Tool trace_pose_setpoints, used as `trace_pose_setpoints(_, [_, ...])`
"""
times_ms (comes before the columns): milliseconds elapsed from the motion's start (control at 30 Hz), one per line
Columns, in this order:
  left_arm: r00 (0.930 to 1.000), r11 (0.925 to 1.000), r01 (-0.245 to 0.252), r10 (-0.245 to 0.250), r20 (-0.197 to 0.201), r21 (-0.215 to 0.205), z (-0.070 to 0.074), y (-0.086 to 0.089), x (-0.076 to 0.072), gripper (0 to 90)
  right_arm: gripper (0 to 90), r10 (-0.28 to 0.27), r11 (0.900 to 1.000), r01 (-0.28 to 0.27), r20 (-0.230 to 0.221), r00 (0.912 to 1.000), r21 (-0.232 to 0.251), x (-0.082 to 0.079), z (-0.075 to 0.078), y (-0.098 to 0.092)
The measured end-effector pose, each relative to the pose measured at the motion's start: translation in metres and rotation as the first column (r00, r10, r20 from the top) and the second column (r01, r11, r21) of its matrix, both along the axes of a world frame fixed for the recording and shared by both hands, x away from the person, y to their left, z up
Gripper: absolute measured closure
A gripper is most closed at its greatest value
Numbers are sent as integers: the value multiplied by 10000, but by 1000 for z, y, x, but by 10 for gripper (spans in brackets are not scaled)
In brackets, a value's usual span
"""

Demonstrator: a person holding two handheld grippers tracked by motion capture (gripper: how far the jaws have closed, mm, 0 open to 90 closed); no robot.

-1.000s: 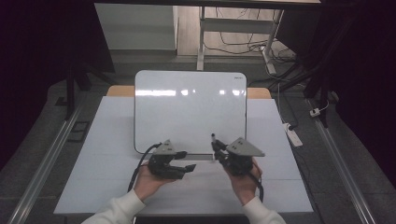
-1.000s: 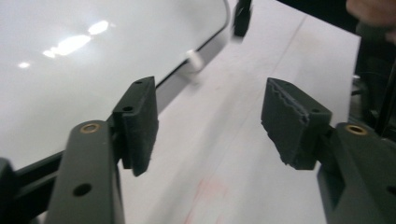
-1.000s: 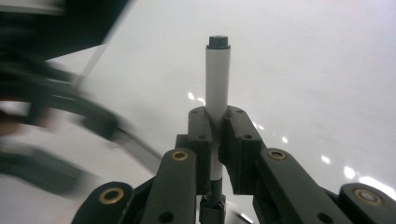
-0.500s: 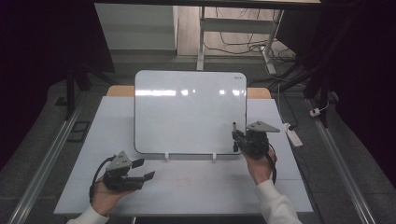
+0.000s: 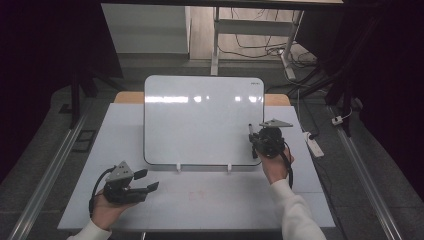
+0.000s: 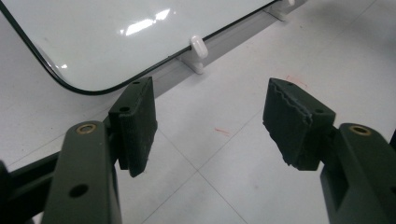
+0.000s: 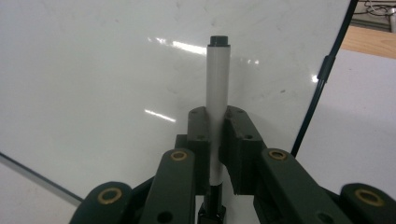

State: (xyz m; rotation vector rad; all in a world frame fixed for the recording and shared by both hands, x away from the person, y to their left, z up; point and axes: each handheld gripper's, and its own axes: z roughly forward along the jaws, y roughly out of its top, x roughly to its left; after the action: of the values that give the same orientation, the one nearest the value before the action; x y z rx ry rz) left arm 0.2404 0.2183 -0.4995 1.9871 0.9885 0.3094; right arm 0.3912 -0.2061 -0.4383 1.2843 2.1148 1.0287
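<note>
A white marker [image 7: 218, 112] stands gripped between the two pads of the right claw [image 7: 218, 154], its barrel running up from between the jaws and its dark capped end [image 7: 219, 41] pointing toward the whiteboard [image 7: 116, 70]. In the high view the right claw [image 5: 255, 141] sits at the lower right corner of the whiteboard [image 5: 200, 120], with the marker [image 5: 250, 131] rising just over the board's right margin. Whether the capped end touches the board surface cannot be told. The right claw is clenched on the marker, the pads pressing its barrel from both sides.

The whiteboard stands tilted on two small white feet [image 5: 178, 168] at the middle of the desk [image 5: 210, 200], its black-edged rim [image 7: 322, 74] crossing the right gripper view.

The left claw [image 5: 145, 181] is held low over the near left part of the desk, well apart from the marker and just off the board's lower left corner. In the left gripper view the left claw [image 6: 210, 126] is released: its ribbed pads [image 6: 292, 119] stand wide apart with bare desk [image 6: 224, 177] between them, holding and touching nothing. The board's rounded corner [image 6: 84, 88] and one foot [image 6: 198, 49] lie beyond the pads.
</note>
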Motion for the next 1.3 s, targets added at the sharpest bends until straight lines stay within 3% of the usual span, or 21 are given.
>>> trace_pose_setpoints(433, [9999, 9999, 25, -24, -101, 102, -3, 1, 0, 361, 789, -169, 9990, 159, -238, 9996, -408, 8, -5, 3])
trace_pose_setpoints(600, [9999, 9999, -37, 38, -102, 109, -4, 4, -1, 361, 669, -82, 9986, 77, -83, 9999, -514, 7, -3, 3])
trace_pose_setpoints(767, [9996, 9996, -269, 269, -10, 43, -3, 9, -3, 360, 527, 354, 9989, -339, 499, 9981, -323, -5, 4, -3])
trace_pose_setpoints(933, [9981, 9981, -618, 618, -19, -64, -5, 16, -3, 343, 462, 1452, 9893, -1457, 969, 9846, -23, -27, 1, -19])
trace_pose_setpoints(1067, [9970, 9970, -772, 771, -115, -74, -7, 20, -1, 320, 451, 2200, 9738, -2255, 1309, 9667, 282, -49, -11, -42])
trace_pose_setpoints(1300, [9970, 9969, -776, 775, -77, -141, -9, 23, 0, 310, 448, 2880, 9546, -2954, 1348, 9481, 376, -80, -36, -74])
